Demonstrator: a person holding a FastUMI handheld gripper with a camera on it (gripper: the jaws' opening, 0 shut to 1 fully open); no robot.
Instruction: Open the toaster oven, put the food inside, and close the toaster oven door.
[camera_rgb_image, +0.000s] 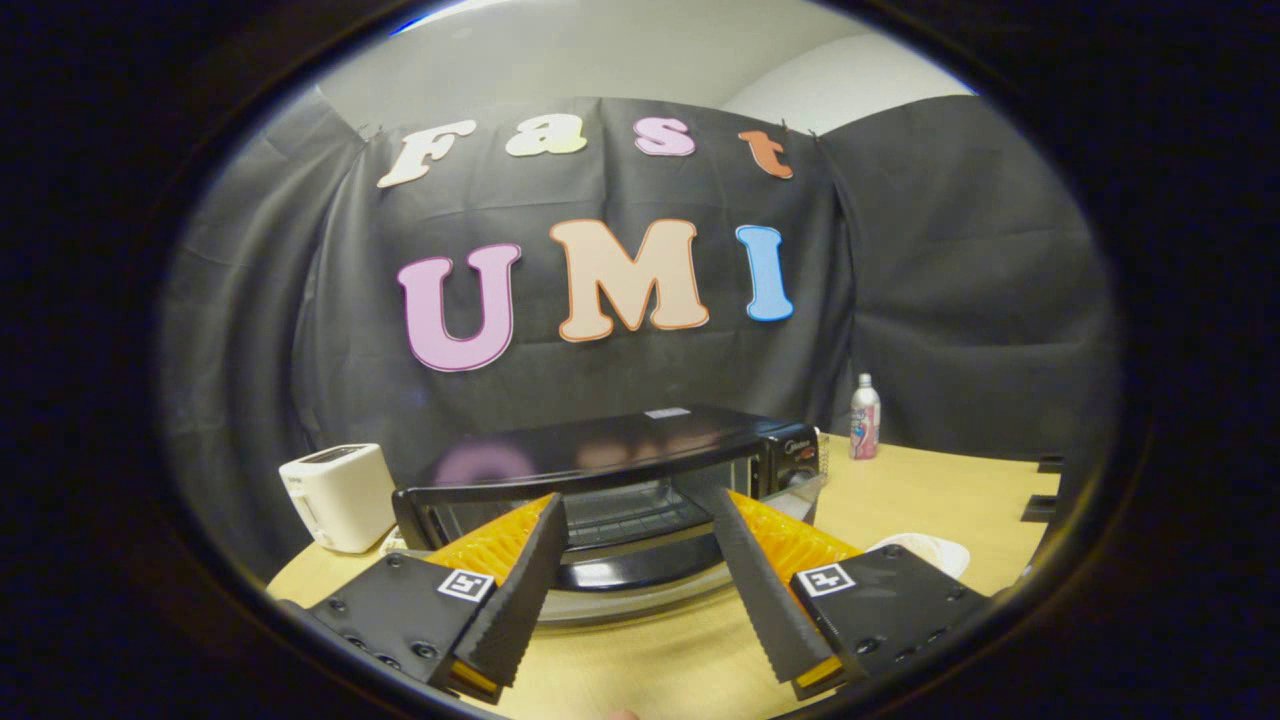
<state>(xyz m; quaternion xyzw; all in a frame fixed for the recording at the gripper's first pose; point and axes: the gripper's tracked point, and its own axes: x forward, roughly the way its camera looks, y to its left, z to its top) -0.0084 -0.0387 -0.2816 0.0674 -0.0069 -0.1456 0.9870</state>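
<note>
Hand-held gripper (636, 545) fingers spread before boxy, glossy toaster oven (610, 470).

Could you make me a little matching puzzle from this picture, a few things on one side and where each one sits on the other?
Things:
1. white pop-up toaster
2. pink-labelled bottle
3. black toaster oven
4. hand-held gripper

Places or states:
A. fingers apart, holding nothing
B. just ahead of the fingers, door hanging open
C. left of the oven
D. behind the oven, to its right

Pairs: 1-C, 2-D, 3-B, 4-A
</note>
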